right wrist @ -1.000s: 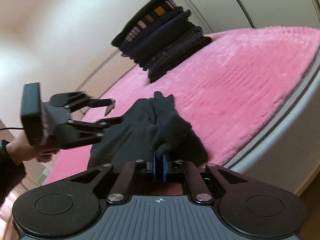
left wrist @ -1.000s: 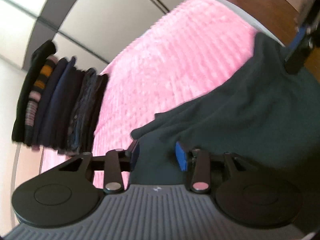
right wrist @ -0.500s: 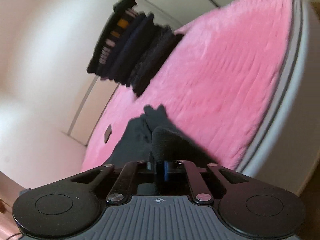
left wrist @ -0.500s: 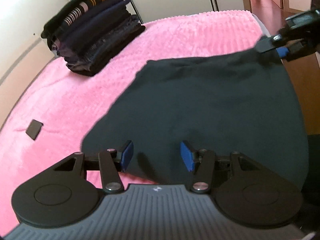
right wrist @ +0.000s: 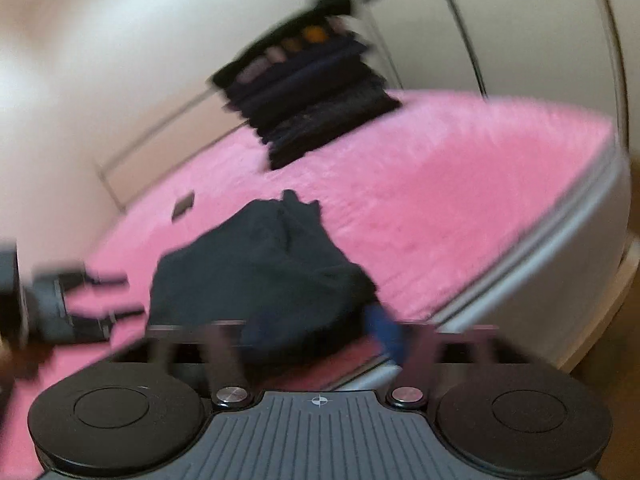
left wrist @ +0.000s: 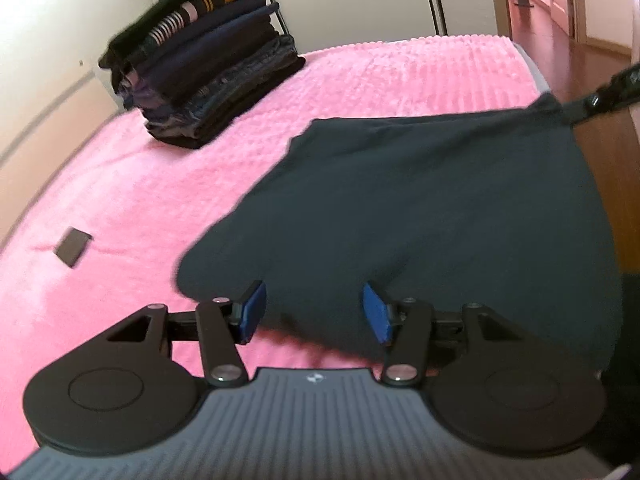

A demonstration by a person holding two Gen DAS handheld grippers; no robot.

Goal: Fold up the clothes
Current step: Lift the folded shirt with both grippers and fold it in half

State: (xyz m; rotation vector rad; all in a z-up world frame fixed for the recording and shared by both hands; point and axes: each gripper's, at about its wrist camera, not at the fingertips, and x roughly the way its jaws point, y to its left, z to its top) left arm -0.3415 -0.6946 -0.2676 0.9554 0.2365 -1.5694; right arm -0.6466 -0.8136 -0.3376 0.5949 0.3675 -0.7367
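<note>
A dark garment point(left wrist: 432, 208) lies spread over the pink blanket point(left wrist: 360, 80), its right part hanging past the bed's edge. My left gripper point(left wrist: 315, 312) hovers over the garment's near edge; its jaws are opening and the blue pads point(left wrist: 254, 312) do not press the cloth. In the blurred right wrist view the garment point(right wrist: 256, 272) sits bunched ahead of my right gripper point(right wrist: 308, 340). That gripper's jaws are opening wide, with cloth between them but not clamped. The right gripper point(left wrist: 588, 104) is at the garment's far right corner. The left gripper point(right wrist: 128, 298) shows at the left.
A tall stack of folded clothes point(left wrist: 200, 76) stands at the back of the bed, near the wall. A small dark flat rectangle point(left wrist: 73, 247) lies on the blanket to the left. The mattress edge point(right wrist: 560, 248) drops to a wooden floor point(left wrist: 600, 144) on the right.
The garment went from bunched to spread out flat. My left gripper rolled level and its jaws widened. My right gripper, shut on the cloth before, has opened wide.
</note>
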